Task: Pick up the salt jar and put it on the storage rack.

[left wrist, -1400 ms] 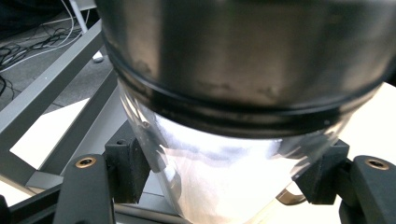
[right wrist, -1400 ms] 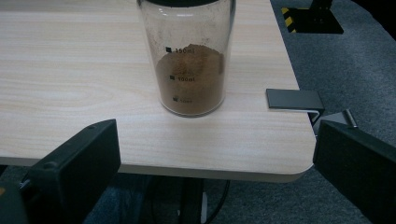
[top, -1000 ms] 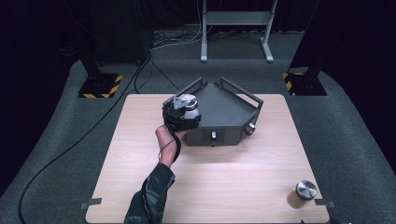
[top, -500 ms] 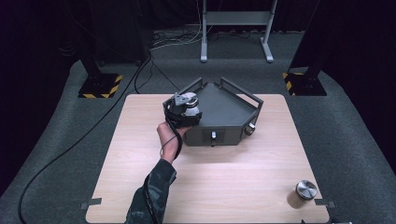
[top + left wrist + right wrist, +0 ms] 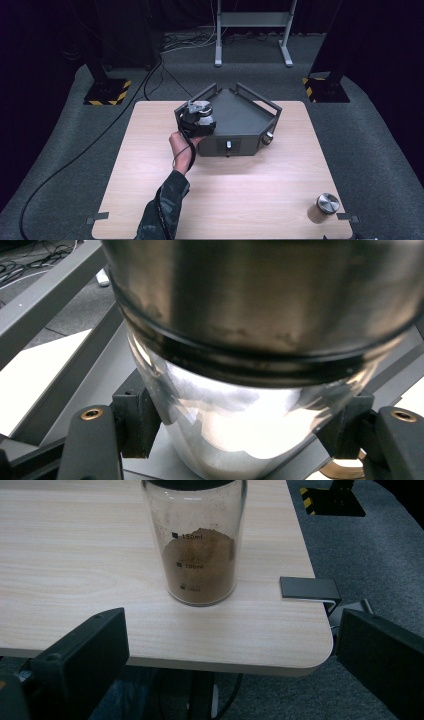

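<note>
Nearest the bench's (image 5: 150,150) front right corner stands a glass jar of brown powder (image 5: 202,545), with the right claw (image 5: 230,665) spread wide before it, off the edge. Farther in, the left claw (image 5: 196,119) pinches a metal-lidded glass jar (image 5: 240,390) between its pads, held over the left end of the dark grey tray (image 5: 240,117).

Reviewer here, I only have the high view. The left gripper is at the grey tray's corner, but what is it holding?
Observer: A glass jar with a metal lid, clamped between the left gripper pads.
Reviewer: What's in it?
Observer: White powder, low in the jar.
Reviewer: And the jar near the table's right corner?
Observer: The right gripper faces that second jar: brown powder, up to about its 150 ml mark. Its jaws stand open, short of the jar.
</note>
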The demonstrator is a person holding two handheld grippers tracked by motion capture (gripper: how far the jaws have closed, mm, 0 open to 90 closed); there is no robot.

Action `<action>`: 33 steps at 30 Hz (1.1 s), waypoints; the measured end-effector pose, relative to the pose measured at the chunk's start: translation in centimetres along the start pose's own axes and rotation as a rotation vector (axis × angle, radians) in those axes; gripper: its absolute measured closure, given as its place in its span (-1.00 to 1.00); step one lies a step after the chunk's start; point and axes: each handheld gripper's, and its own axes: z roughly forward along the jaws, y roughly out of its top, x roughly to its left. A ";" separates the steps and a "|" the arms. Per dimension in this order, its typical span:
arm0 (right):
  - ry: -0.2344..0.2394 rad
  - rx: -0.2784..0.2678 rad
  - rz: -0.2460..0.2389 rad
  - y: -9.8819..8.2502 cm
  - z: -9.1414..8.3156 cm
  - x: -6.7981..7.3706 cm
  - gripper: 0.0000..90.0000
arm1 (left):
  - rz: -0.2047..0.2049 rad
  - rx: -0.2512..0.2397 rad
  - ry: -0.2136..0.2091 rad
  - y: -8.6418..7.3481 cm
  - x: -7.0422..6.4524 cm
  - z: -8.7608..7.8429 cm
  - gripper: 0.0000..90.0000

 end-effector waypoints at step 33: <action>0.001 -0.002 -0.001 -0.3 -0.3 0.0 -1.00 | 0.042 0.005 0.034 -0.8 -0.7 0.4 -0.30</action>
